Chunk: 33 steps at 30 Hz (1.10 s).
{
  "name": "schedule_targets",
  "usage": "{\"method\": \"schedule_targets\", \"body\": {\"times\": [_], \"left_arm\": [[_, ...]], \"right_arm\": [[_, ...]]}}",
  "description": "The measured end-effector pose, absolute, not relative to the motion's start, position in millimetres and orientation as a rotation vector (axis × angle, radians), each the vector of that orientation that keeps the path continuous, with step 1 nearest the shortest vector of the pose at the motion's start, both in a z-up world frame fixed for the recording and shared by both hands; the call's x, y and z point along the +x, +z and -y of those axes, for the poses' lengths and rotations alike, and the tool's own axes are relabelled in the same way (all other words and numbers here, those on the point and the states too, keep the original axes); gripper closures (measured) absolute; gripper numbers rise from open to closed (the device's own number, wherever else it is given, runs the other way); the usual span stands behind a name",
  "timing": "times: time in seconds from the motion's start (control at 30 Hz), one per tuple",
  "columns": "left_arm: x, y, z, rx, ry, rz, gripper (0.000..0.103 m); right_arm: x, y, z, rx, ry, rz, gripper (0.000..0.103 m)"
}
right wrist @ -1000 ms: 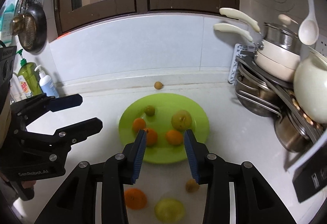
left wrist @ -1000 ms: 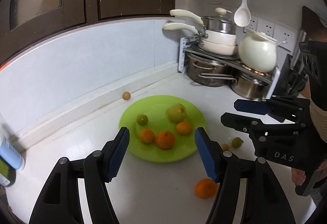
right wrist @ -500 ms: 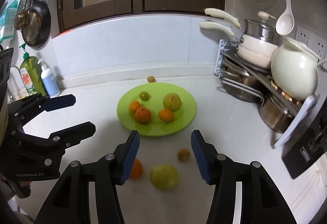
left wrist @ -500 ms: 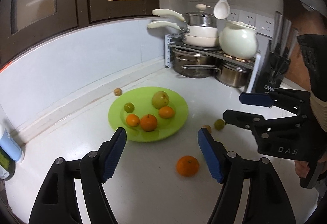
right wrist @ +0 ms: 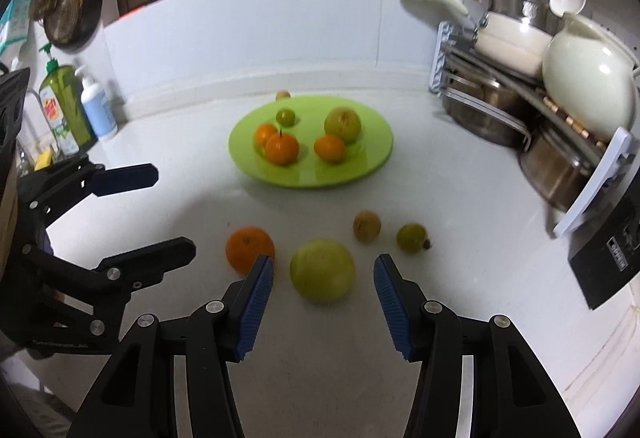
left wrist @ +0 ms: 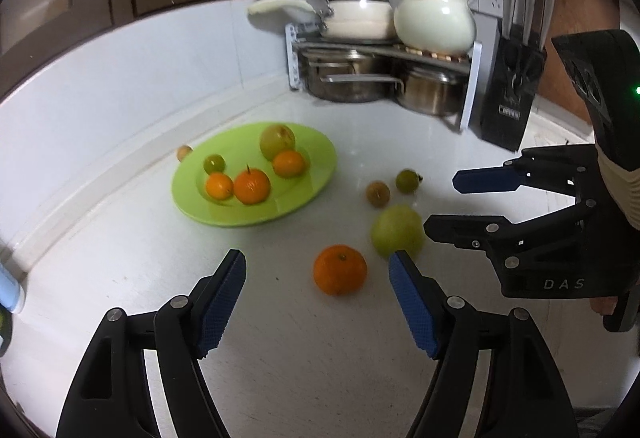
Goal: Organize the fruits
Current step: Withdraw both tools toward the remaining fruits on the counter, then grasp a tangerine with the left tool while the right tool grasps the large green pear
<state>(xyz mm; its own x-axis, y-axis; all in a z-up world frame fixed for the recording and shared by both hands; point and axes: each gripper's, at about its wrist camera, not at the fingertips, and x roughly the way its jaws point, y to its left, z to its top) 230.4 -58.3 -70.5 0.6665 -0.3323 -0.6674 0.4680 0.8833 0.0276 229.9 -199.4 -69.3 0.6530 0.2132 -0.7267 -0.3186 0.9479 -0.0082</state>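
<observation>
A green plate [left wrist: 316,174] [right wrist: 372,158] on the white counter holds several fruits: oranges, a small green fruit and a yellow-green apple. Loose on the counter lie an orange [left wrist: 340,269] [right wrist: 249,248], a large green apple [left wrist: 396,229] [right wrist: 322,270], a small brown fruit [left wrist: 377,193] [right wrist: 366,225] and a small green fruit [left wrist: 407,180] [right wrist: 411,236]. My left gripper [left wrist: 318,266] is open, just short of the loose orange. My right gripper [right wrist: 323,270] is open, its fingers on either side of the large apple, not touching it. One more small brown fruit [right wrist: 282,95] lies behind the plate.
A rack [left wrist: 384,50] of pots and pans with a white kettle [right wrist: 588,86] stands at the back right. A knife block [left wrist: 514,94] stands next to it. Soap bottles [right wrist: 68,106] stand at the left by the wall.
Both grippers have drawn back from the plate and turned toward the loose fruits near the front. The right gripper has opened wider and now frames the large apple.
</observation>
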Motion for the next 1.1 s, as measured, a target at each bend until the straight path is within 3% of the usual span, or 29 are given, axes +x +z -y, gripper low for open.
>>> {"method": "schedule_targets", "body": {"times": [0.43,0.8,0.93,1.1], "left_arm": [[256.6,-108.0,70.8,0.227,-0.509,-0.804,0.032],[269.5,-118.0,76.8,0.235,-0.567,-0.819,0.044],[272.3,-122.8,79.5,0.234,-0.595,-0.840,0.060],[271.3,-123.1,79.4,0.232,-0.598,-0.840,0.060]], "right_arm": [[252.8,-106.8,197.3,-0.146,0.345,-0.912,0.050],[265.9,-113.9,197.1,-0.127,0.339,-0.936,0.050],[269.6,-114.5,194.8,-0.129,0.339,-0.938,0.050],[272.2,-117.1,193.4,-0.126,0.339,-0.948,0.052]]}}
